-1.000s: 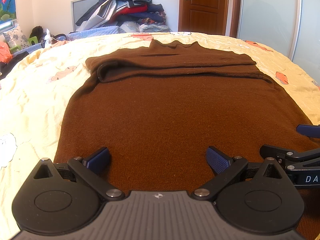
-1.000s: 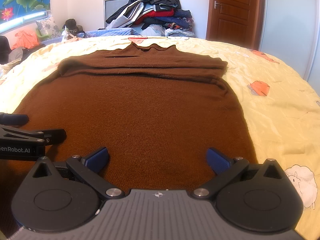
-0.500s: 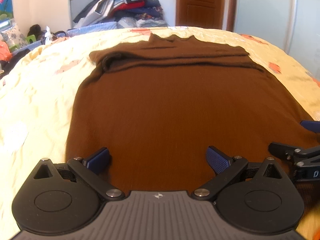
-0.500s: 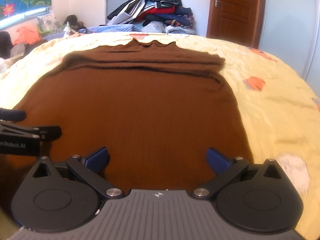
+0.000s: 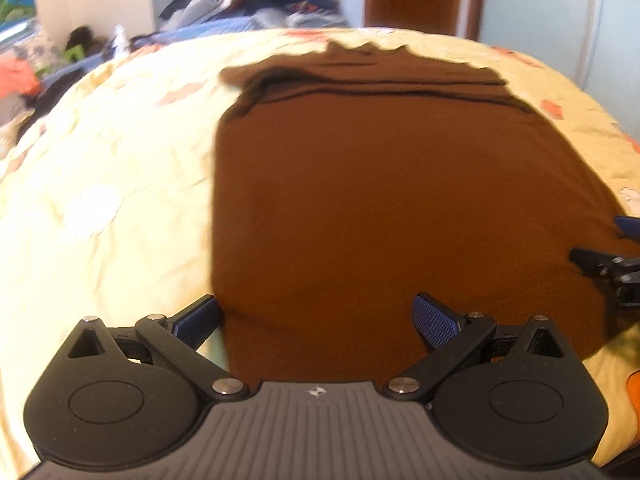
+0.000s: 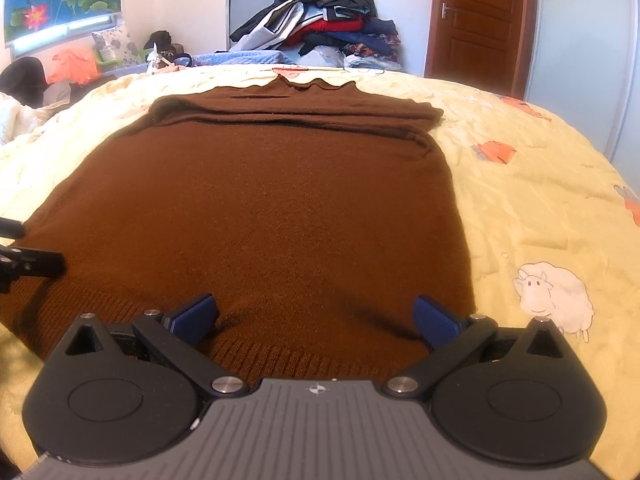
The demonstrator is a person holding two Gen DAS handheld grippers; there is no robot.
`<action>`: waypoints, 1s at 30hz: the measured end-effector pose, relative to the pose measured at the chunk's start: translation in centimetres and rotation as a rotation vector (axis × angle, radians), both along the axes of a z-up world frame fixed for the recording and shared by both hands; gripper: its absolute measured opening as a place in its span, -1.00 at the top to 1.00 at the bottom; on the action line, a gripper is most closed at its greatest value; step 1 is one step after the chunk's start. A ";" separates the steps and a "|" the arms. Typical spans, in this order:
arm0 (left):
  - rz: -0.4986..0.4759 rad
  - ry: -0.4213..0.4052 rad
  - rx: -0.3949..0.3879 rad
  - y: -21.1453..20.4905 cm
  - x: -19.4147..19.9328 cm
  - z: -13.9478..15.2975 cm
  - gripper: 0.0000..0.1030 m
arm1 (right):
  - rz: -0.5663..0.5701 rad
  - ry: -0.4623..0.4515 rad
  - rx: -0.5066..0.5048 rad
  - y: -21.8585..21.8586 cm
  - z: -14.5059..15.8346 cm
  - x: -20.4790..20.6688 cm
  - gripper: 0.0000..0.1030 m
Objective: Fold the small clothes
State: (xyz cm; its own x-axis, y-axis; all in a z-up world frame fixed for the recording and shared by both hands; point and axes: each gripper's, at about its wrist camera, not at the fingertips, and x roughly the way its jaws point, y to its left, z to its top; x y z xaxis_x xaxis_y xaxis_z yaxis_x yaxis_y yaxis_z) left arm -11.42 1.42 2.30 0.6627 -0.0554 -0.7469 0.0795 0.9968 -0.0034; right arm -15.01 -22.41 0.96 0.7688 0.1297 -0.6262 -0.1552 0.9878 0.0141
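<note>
A brown knit sweater (image 5: 380, 184) (image 6: 260, 208) lies flat on the yellow bedspread (image 5: 104, 168) (image 6: 540, 184), its sleeves folded across the chest at the far end. My left gripper (image 5: 316, 316) stands open over the sweater's near left corner, with the left finger at the cloth's edge. My right gripper (image 6: 316, 316) is open above the ribbed hem (image 6: 304, 356) near the right corner. Nothing is held in either. The other gripper shows at the right edge of the left wrist view and at the left edge of the right wrist view.
A heap of clothes (image 6: 320, 20) is piled past the bed's far side, before a wooden door (image 6: 476, 20). More clutter (image 6: 72, 64) lies at the far left. The bedspread carries a printed sheep (image 6: 556, 296) beside the hem's right corner.
Both grippers have drawn back toward the near hem and risen a little, so more bedspread shows around the sweater. The left view is blurred with motion. The sweater has not moved.
</note>
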 end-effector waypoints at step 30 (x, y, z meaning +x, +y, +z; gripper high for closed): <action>0.077 0.346 -1.010 11.4 1.5 -1.6 -1.00 | -0.136 0.402 0.964 -17.2 -0.4 -1.0 -1.00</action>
State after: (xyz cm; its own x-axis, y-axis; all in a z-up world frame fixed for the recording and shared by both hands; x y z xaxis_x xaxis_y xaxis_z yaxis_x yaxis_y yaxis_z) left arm -9.92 12.84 0.67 0.4519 -0.7202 -0.5264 -0.1472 0.5218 -0.8403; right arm -16.00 -39.60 0.60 0.5730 0.6366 -0.5161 0.1466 0.5400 0.8288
